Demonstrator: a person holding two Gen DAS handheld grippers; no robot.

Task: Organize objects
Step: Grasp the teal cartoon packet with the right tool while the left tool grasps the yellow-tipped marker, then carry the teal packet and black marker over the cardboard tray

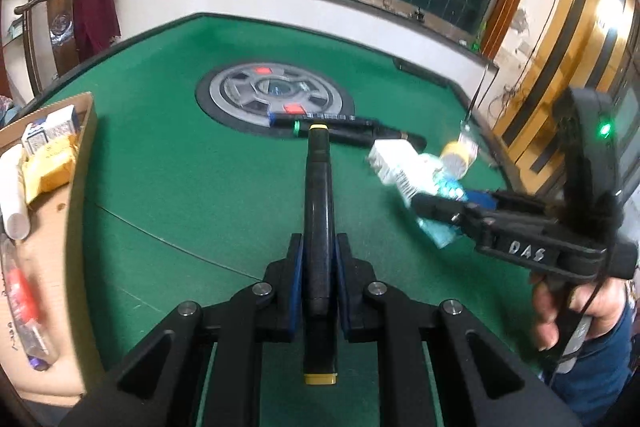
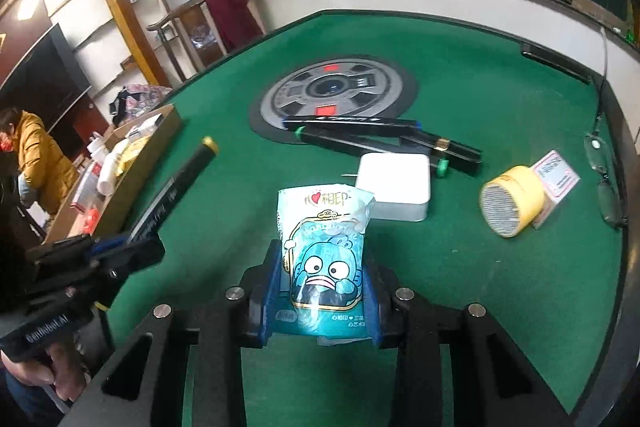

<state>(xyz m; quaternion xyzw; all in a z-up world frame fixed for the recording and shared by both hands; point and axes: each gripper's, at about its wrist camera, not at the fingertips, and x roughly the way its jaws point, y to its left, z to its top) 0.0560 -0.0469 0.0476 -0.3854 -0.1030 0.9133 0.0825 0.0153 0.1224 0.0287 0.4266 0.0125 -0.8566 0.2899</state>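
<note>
We hold marker (image 1: 318,211) lengthwise in left gripper (image 1: 317,267), tissue pack (image 2: 326,259) pinched in right gripper (image 2: 324,301); box (image 1: 56,211) lies left, nearer left hand

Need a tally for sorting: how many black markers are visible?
4. A yellow-capped marker in the left gripper; three piled beside the centre disc: blue-capped marker, green-capped marker, gold-banded marker. Others may hide beneath.
</note>
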